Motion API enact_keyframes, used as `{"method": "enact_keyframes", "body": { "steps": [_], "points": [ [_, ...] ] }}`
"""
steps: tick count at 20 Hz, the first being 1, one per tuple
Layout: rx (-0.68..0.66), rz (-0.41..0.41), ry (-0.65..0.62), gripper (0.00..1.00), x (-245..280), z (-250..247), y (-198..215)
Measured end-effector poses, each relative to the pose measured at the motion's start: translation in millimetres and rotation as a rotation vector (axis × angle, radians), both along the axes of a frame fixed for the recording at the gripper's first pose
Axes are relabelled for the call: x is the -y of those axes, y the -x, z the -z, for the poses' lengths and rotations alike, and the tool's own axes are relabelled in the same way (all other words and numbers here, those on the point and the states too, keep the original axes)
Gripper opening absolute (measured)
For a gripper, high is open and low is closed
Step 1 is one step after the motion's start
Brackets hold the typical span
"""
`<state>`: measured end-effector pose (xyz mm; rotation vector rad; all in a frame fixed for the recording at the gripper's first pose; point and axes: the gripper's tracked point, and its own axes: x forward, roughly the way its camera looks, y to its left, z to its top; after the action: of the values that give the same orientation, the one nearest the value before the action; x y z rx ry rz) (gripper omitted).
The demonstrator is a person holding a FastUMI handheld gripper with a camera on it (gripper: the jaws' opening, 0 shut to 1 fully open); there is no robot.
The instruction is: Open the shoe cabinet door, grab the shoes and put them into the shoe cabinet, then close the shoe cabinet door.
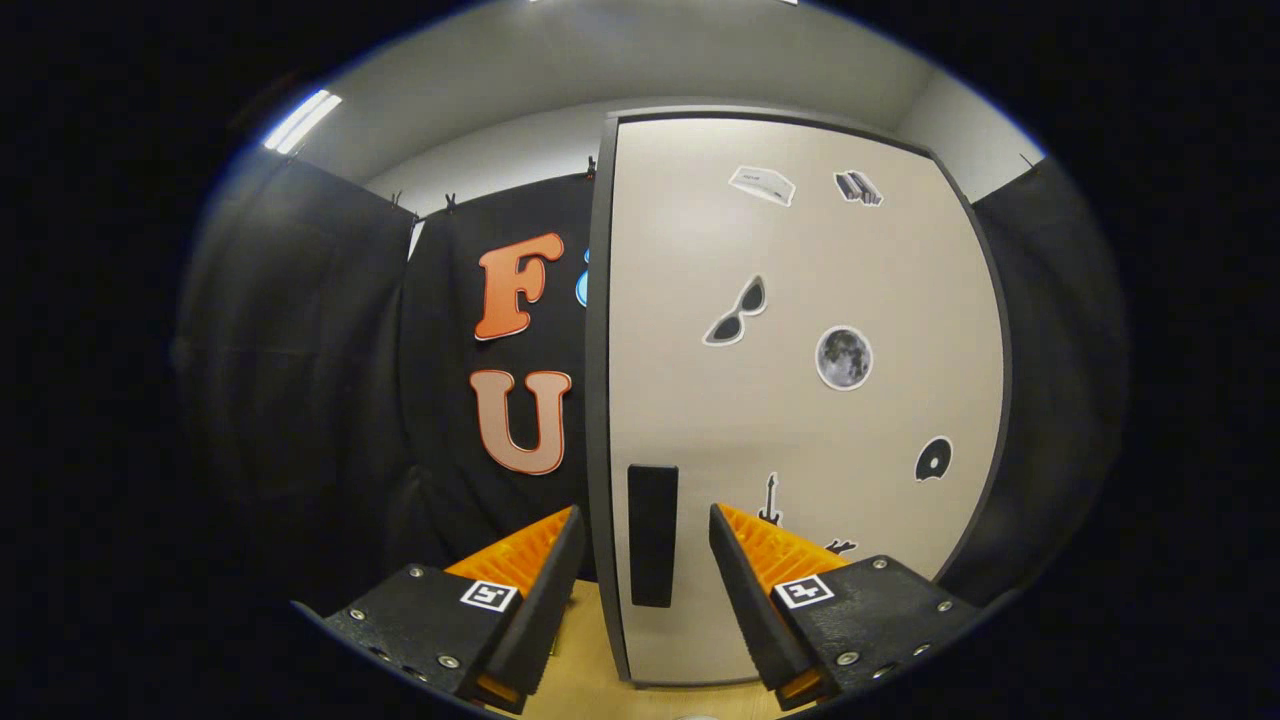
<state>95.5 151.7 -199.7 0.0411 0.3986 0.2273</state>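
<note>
The shoe cabinet's door (800,400) stands shut just ahead of me, a pale beige panel with a dark frame and several small stickers on it. A black vertical handle (652,535) is set near the door's lower left edge. My gripper (645,520) is open, and the handle shows in the gap between the two fingers, a little beyond their tips. Nothing is held between the fingers.
Black cloth walls hang to the left of the cabinet (300,380) and to its right (1050,380). A light wooden floor (580,670) shows below the door between the fingers.
</note>
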Motion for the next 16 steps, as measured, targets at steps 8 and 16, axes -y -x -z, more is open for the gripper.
{"method": "enact_keyframes", "body": {
  "steps": [8, 16],
  "points": [
    [-0.122, 0.033, 0.027, 0.56, -8, 62, -25],
    [-0.174, 0.058, 0.012, 0.27, -8, 63, -19]
  ]
}}
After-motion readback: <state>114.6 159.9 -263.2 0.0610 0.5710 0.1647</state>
